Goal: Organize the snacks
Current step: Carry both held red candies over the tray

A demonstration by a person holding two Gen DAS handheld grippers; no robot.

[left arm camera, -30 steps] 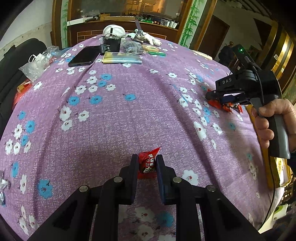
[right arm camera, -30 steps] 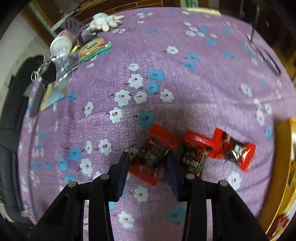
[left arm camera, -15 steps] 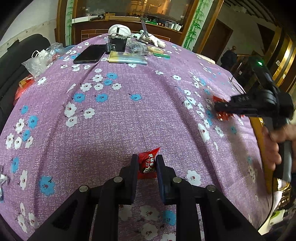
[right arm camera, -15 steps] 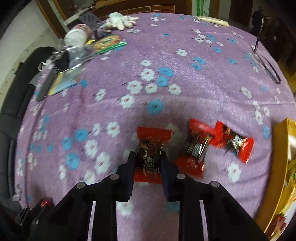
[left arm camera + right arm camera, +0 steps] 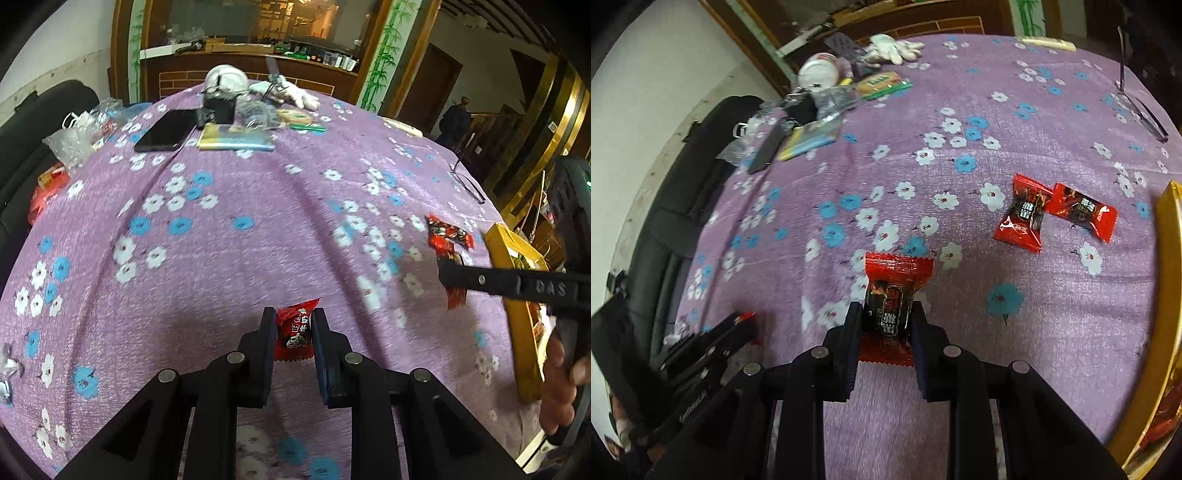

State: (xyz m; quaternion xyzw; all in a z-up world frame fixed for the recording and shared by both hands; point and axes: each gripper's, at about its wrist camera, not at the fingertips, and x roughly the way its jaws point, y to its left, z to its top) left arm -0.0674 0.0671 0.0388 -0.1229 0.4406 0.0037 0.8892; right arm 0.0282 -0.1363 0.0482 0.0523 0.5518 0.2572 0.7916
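Evidently light and crinkly, each small red foil-wrapped candy (image 5: pixel 892 295) (image 5: pixel 297 330) is pinched across its padded middle by the closed right gripper (image 5: pixel 886 325) and left gripper (image 5: pixel 294 334).

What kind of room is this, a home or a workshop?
Probably a lived-in home: a table under a purple flowered cloth, personal clutter such as a phone and white gloves, and a wooden cabinet behind.
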